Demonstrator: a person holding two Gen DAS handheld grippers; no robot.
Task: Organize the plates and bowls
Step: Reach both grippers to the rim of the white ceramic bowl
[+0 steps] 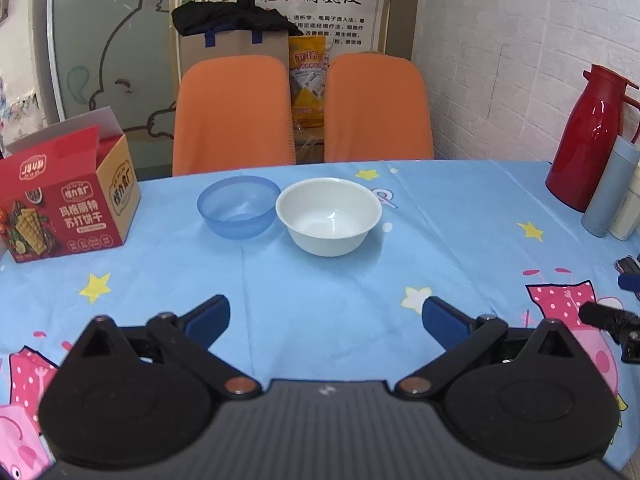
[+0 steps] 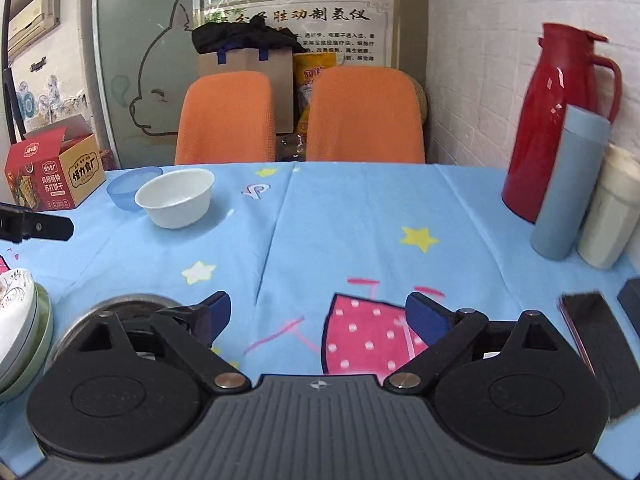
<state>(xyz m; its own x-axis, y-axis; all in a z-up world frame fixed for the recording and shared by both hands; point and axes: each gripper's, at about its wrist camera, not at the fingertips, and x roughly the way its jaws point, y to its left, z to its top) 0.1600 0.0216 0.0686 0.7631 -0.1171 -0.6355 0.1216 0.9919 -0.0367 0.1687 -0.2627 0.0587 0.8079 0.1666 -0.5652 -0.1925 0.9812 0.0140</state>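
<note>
Nearest in the left wrist view is the left gripper [image 1: 326,316], with its jaws spread wide and nothing between them, above the blue worktop [image 1: 320,288]. Beyond it stand the two bowls: the white bowl [image 1: 329,216] in the middle, and the blue bowl [image 1: 239,206] just beside it on its left, perhaps touching at the rim. A red box [image 1: 66,204] stands further left of the white bowl, and a red jug [image 1: 588,136] is far to its right.

From the right wrist view, the right gripper [image 2: 318,314] is also wide and empty. A stack of plates [image 2: 20,328] lies at the left edge, well before the white bowl [image 2: 175,197], and a round metal dish [image 2: 128,304] sits partly hidden under the left finger. The blue bowl [image 2: 128,190] is behind the white bowl.

I judge that the bowls are not yet stacked. To do the step well, the left gripper should go straight forward, take one bowl by its rim wall, one finger inside and one outside, lift it clear and lower it centred into the other.
</note>
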